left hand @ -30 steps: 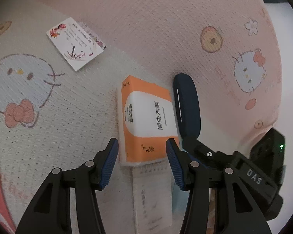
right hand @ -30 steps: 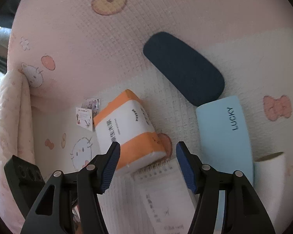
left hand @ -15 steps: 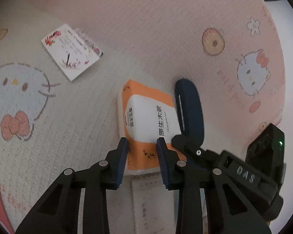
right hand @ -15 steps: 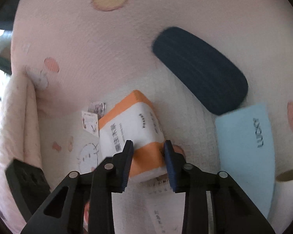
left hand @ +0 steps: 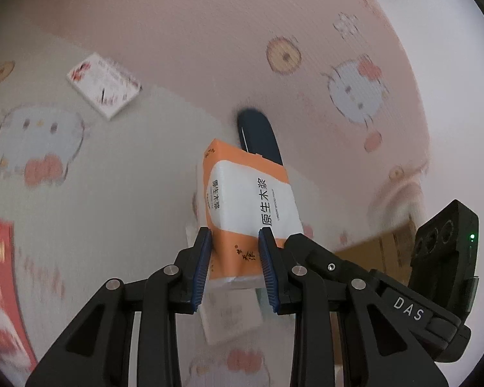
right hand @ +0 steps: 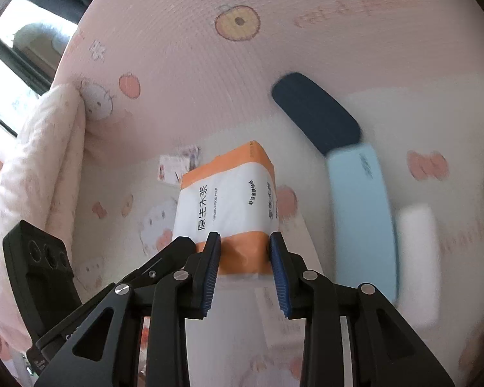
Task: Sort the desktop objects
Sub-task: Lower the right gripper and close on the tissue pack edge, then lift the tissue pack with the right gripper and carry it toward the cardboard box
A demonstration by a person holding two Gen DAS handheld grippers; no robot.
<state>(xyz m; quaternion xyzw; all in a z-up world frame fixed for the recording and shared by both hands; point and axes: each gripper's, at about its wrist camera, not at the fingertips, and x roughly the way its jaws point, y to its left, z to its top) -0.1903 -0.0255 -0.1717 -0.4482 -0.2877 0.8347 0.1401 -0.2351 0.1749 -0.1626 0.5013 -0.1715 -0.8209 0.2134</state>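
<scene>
**Both tongs clamped on one tissue pack, pack off the surface**

Orange-and-white plastic-wrapped tissue pack (left hand: 248, 206) is pinched at its near orange end by the left tongs (left hand: 234, 266) and the right tongs (right hand: 245, 266), side by side. Both sets of jaws were closing within the last second and now press on it. Pack looks lifted clear of the pink cartoon-print quilted cover (left hand: 209, 32), far end tilted up.

Handling, my read: light, soft, squashy; film wrap is slippery and dents under the pads. End grip lets the pack sag or swing, so bite deep across the short width and keep both tongs level with each other.

View differences, all relative to the pack:
- left wrist: small white spiral notepad with floral print (left hand: 103, 93) well off to the upper left, red item (left hand: 0, 274) at far left edge, dark navy oval case (left hand: 258, 135) just behind
- right wrist: pale blue glasses case (right hand: 361, 216) to the right, touching the navy case (right hand: 316, 113); white blurred object (right hand: 416, 258) beyond it; folded pink blanket (right hand: 32, 161) far left
</scene>
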